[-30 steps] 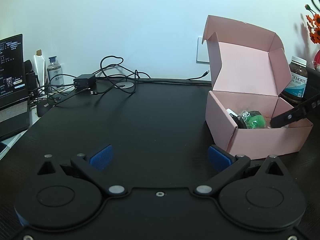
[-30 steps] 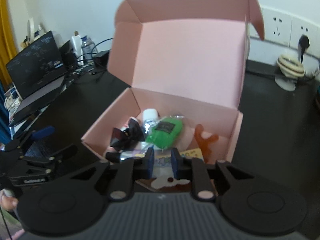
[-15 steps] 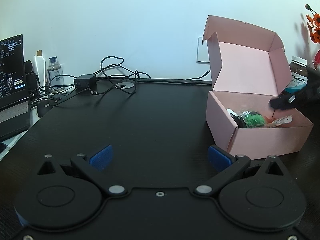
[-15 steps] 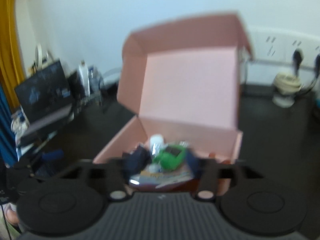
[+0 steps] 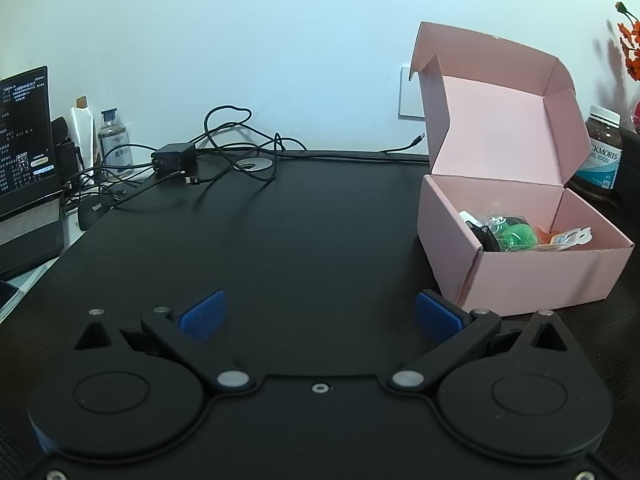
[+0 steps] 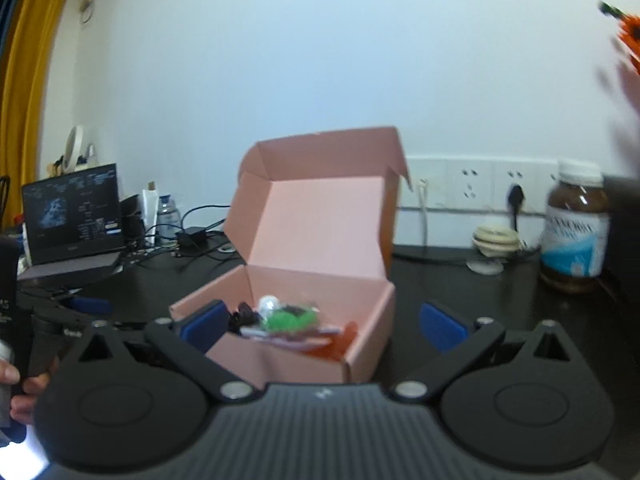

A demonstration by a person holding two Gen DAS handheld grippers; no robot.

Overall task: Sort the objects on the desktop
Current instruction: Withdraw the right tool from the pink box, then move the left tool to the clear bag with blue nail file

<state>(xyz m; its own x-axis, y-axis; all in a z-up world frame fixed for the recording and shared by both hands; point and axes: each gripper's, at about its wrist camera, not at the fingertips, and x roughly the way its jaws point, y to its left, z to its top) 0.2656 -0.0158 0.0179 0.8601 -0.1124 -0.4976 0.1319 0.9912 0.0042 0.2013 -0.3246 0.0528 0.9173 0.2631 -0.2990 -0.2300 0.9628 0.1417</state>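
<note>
I see my left gripper (image 5: 320,314) low over the black desk (image 5: 304,240), jaws spread wide with nothing between them. My right gripper (image 6: 322,326) is also wide open and empty, facing the pink box (image 6: 360,344), which stands lid-up on the desk. Inside lie a green packet (image 5: 516,236), something black and, I think, an orange piece; that view is blurred.

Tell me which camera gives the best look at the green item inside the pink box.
The left wrist view: the green item is sharp there, lying in the pink box beside a black object. The right wrist view looks into the box more directly, but motion blur smears the item into a green blob.
</note>
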